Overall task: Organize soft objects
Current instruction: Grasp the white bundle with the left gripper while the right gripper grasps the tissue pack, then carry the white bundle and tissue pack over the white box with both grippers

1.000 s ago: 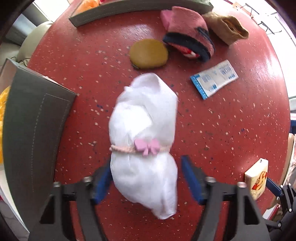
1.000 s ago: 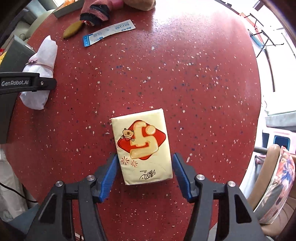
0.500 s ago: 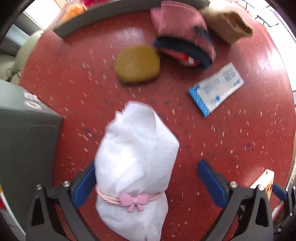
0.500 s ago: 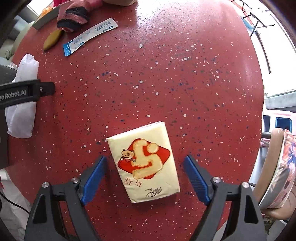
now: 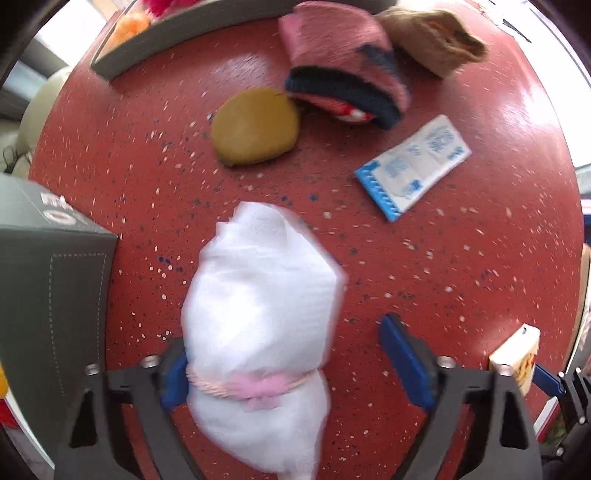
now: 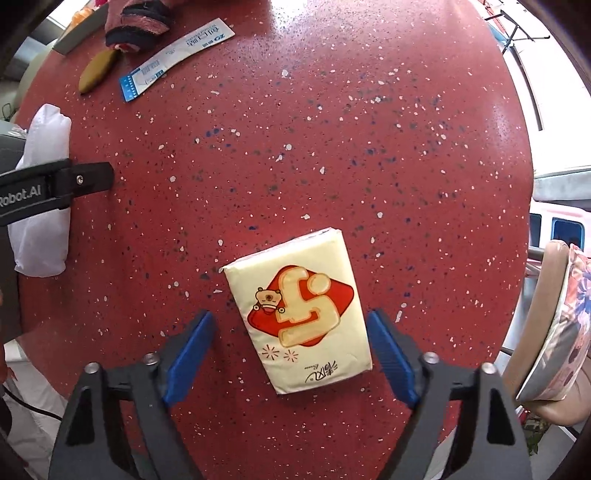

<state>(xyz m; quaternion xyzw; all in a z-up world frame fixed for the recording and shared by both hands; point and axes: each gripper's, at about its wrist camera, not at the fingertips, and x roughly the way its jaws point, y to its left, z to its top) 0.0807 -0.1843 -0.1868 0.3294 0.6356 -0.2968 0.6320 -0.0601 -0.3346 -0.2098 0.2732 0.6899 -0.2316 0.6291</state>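
Note:
A white cloth bundle [image 5: 258, 314] tied with a pink bow band lies on the red speckled table [image 5: 461, 240], between the fingers of my open left gripper [image 5: 288, 365]. Its left side touches the left pad; the right pad stands apart. The bundle also shows in the right wrist view [image 6: 44, 192]. My right gripper [image 6: 291, 354] is open around a yellow tissue pack [image 6: 299, 306], with gaps on both sides. Pink and dark socks [image 5: 343, 62], a tan sock [image 5: 432, 37], a mustard round pad [image 5: 255, 125] and a blue-white sachet [image 5: 413, 166] lie farther off.
A dark grey box [image 5: 48, 295] stands at the left, close to the bundle. A grey tray [image 5: 177, 29] with orange and red items sits at the table's far edge. A chair with a patterned cushion [image 6: 554, 325] is off the right edge.
Both grippers opened and drew back slightly. The white bundle and the tissue pack now lie released on the table between wider-spread fingers.

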